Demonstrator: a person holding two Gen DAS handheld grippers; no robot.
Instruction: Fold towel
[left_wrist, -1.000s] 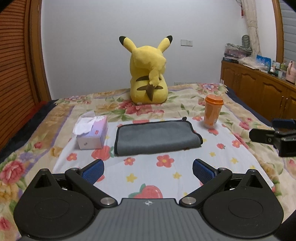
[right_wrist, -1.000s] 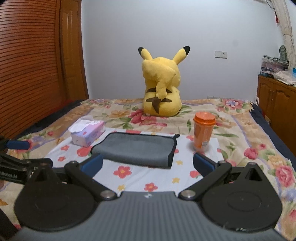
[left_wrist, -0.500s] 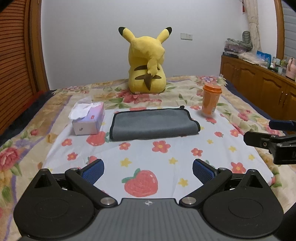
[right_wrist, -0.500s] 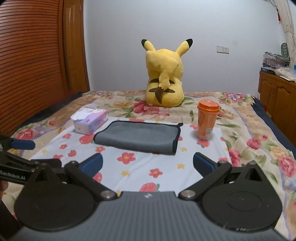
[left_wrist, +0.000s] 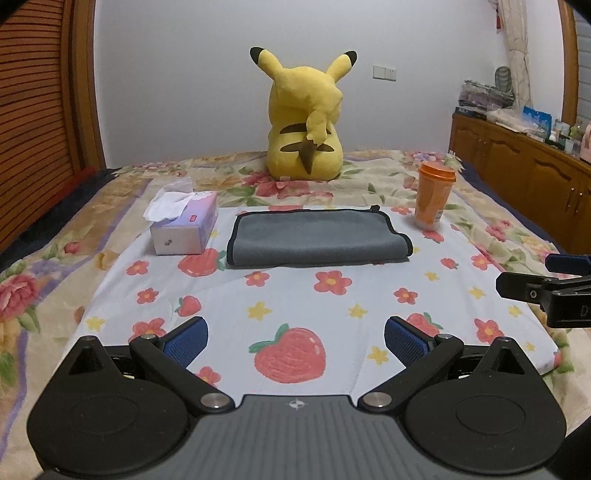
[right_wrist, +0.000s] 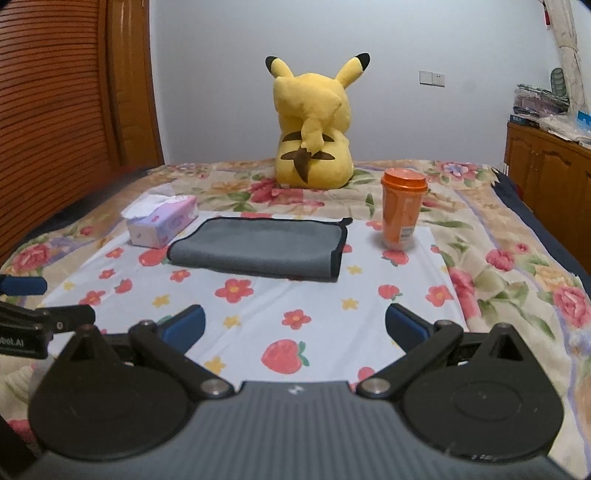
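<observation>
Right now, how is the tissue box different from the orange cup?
The tissue box is a low, pale purple block with white tissue poking out; the orange cup stands tall, round and lidded. The box sits left of the gray towel, the cup right. Both rest on the bed, untouched.

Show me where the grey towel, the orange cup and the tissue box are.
grey towel (left_wrist: 317, 236): left wrist view, middle of its folded top face.
orange cup (right_wrist: 400, 218): right wrist view, middle of its body.
tissue box (left_wrist: 184, 230): left wrist view, its near end face.
</observation>
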